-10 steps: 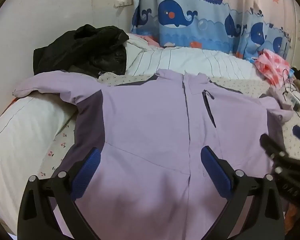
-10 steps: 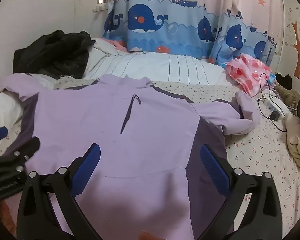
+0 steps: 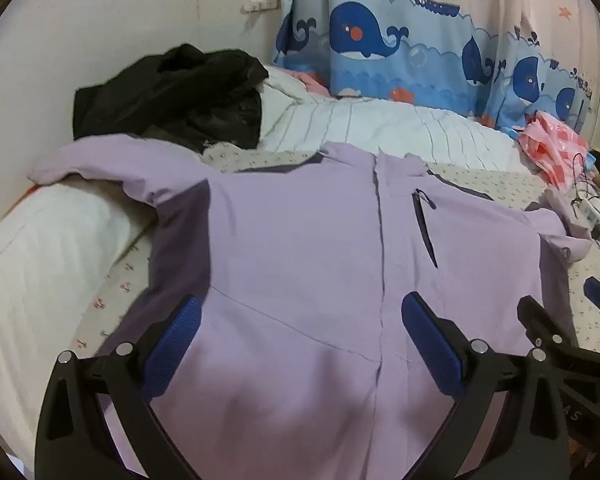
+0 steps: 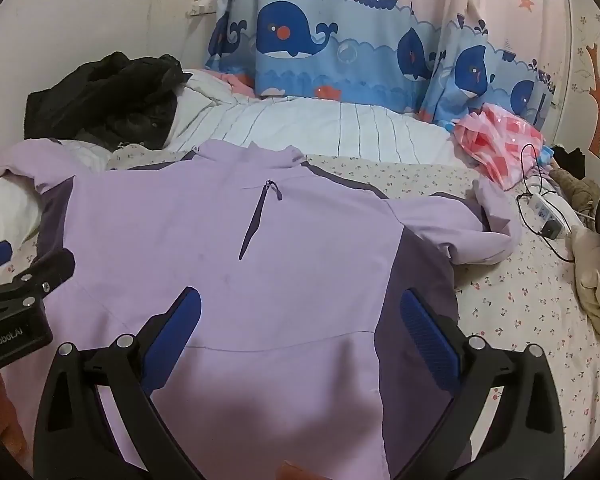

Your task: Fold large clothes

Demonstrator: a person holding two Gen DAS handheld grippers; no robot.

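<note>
The left wrist view shows the left gripper (image 3: pixel 300 344) with its two blue pads wide apart and nothing between them; it holds nothing and hangs above the lower front of the lilac jacket (image 3: pixel 300 248). The jacket lies flat, front side up, on the bed (image 3: pixel 588 312), with the collar at the far end from the tongs and the closed zip running straight away from the left gripper. A dark purple side panel is just beyond the left pad, and one sleeve stretches far to the left over a white pillow (image 3: pixel 40 264). The small chest pocket zip is beyond the right pad. In the right wrist view the right gripper (image 4: pixel 300 340) is also fully open and empty, above the hem area on the other side of the jacket; its right pad is over the dark purple panel, and the second sleeve lies bent to the right of it. Each tong shows at the edge of the other's view, so they are side by side. Far beyond both tongs are a black garment (image 4: pixel 104 96), a striped white quilt (image 4: pixel 320 132) and a whale curtain (image 4: pixel 340 40). To the far right lie a pink checked cloth (image 4: pixel 500 140) and a power strip (image 4: pixel 548 216).
</note>
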